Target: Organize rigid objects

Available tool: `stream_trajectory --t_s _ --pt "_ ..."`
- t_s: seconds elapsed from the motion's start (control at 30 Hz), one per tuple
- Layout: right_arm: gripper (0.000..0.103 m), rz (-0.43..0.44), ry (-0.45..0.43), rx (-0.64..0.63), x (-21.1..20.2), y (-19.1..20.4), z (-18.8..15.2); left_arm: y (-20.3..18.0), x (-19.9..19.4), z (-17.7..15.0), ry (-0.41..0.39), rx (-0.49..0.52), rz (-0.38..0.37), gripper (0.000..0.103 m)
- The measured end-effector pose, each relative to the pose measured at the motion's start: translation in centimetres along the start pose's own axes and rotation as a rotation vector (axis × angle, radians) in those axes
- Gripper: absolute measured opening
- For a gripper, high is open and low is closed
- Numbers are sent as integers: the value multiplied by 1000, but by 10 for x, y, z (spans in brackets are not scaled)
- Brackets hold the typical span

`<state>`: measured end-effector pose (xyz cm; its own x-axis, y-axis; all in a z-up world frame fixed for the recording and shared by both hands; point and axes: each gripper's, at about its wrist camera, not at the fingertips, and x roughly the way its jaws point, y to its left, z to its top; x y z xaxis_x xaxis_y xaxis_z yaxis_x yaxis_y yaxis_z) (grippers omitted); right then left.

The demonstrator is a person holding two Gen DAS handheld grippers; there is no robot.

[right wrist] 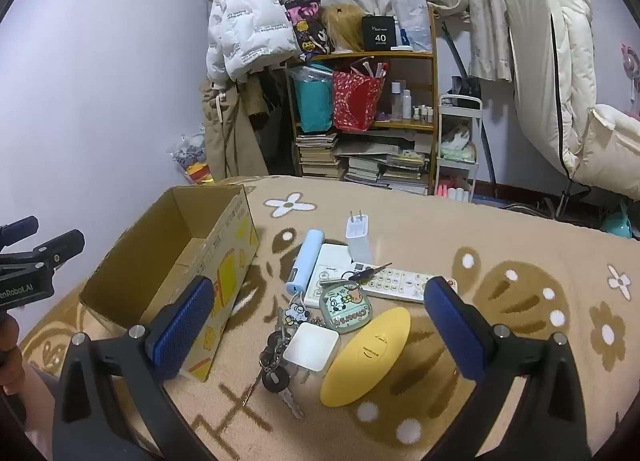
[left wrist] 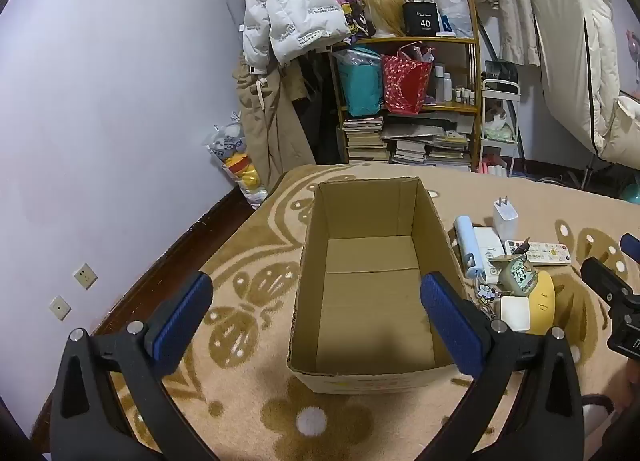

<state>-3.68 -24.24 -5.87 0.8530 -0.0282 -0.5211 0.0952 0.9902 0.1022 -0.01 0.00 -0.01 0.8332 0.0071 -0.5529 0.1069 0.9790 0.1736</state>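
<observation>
An empty open cardboard box (left wrist: 372, 285) (right wrist: 176, 261) stands on the beige flowered blanket. Right of it lies a cluster of small items: a yellow oval case (right wrist: 366, 357) (left wrist: 542, 299), a white square adapter (right wrist: 311, 345), a bunch of keys (right wrist: 276, 373), a green cartoon keychain (right wrist: 346, 307), a light blue power bank (right wrist: 306, 261), a white remote (right wrist: 396, 283), a white plug charger (right wrist: 358, 237). My left gripper (left wrist: 316, 321) hangs open above the box. My right gripper (right wrist: 320, 325) hangs open above the cluster, holding nothing.
The blanket (right wrist: 500, 245) ends at a dark wooden edge (left wrist: 168, 257) by the lilac wall. Behind stand a cluttered shelf (right wrist: 368, 117) with books and bags, hanging coats, a white cart and a folded cream mattress. The right gripper's body (left wrist: 612, 297) shows at the left view's edge.
</observation>
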Motion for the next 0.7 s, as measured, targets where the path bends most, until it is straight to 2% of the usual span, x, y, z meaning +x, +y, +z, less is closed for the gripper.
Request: stream_trajectory --t_s 0.13,0.7 --pt "103 -1 6 0 0 0 0 0 1 0 22 14 2 103" --pt "103 -5 10 1 2 0 -1 -2 4 -2 30 13 11 103"
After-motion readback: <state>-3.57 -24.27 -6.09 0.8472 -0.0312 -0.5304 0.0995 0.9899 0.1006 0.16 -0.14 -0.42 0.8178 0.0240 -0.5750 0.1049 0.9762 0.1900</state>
